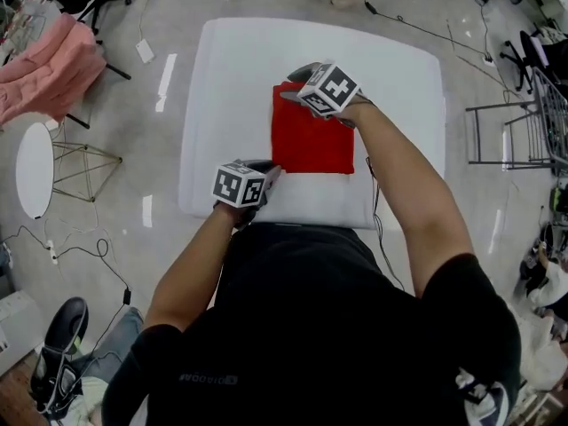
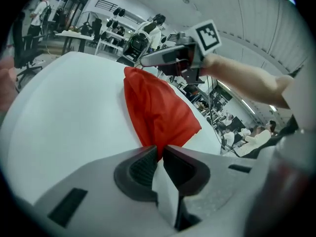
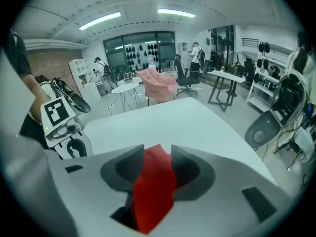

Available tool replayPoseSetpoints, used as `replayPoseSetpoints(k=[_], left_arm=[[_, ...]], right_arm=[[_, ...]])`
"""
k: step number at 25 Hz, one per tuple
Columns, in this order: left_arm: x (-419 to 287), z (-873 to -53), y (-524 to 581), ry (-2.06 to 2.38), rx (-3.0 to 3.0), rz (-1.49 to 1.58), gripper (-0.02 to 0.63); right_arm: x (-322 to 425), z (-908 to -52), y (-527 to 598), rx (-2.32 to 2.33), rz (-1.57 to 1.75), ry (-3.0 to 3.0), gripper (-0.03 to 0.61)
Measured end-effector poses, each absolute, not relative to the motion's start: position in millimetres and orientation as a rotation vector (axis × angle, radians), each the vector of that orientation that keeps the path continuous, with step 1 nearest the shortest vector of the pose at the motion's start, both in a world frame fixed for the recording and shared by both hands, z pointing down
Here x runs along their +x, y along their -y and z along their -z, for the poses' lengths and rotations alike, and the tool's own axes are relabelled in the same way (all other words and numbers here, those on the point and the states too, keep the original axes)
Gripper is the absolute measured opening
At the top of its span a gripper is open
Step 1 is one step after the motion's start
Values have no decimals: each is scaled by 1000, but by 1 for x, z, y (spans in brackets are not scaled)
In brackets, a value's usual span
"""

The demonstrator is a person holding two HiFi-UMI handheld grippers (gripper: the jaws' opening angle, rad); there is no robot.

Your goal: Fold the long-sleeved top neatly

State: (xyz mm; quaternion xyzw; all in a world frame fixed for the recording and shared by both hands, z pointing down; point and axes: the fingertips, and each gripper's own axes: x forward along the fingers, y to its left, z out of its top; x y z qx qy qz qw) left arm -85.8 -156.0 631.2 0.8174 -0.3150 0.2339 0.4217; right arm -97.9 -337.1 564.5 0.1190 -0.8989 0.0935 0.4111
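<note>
The red long-sleeved top lies folded into a rectangle on the white table. My left gripper is at its near left corner, shut on a pinch of red cloth that runs into the closed jaws. My right gripper hovers at the far left corner. In the right gripper view its jaws stand wide apart with a fold of red cloth hanging loosely between them. The left gripper view shows the right gripper just above the top's raised far corner.
A pink garment is draped over a chair at the far left, beside a small round white table. A metal rack stands to the right of the table. Cables run across the floor.
</note>
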Motion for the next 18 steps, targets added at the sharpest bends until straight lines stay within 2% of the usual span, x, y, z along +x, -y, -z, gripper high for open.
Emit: replayPoseSetpoints(k=[3,8,13,18], left_arm=[[-86,-631,156,804,2045,-582,31],[-87,-634,157,807,2036,-619,31],[-91,-640,156,812,1975,-606,25],[-94,-648,149,813,1936,-600,25]], right_arm=[[-115,-580,346,165,-244,2165,164],[-123,-602,341,-62,-335,2029,28],[-142,-595,364,-8,-558,2147,17],[-144,-622,362,17,-546,2097,17]])
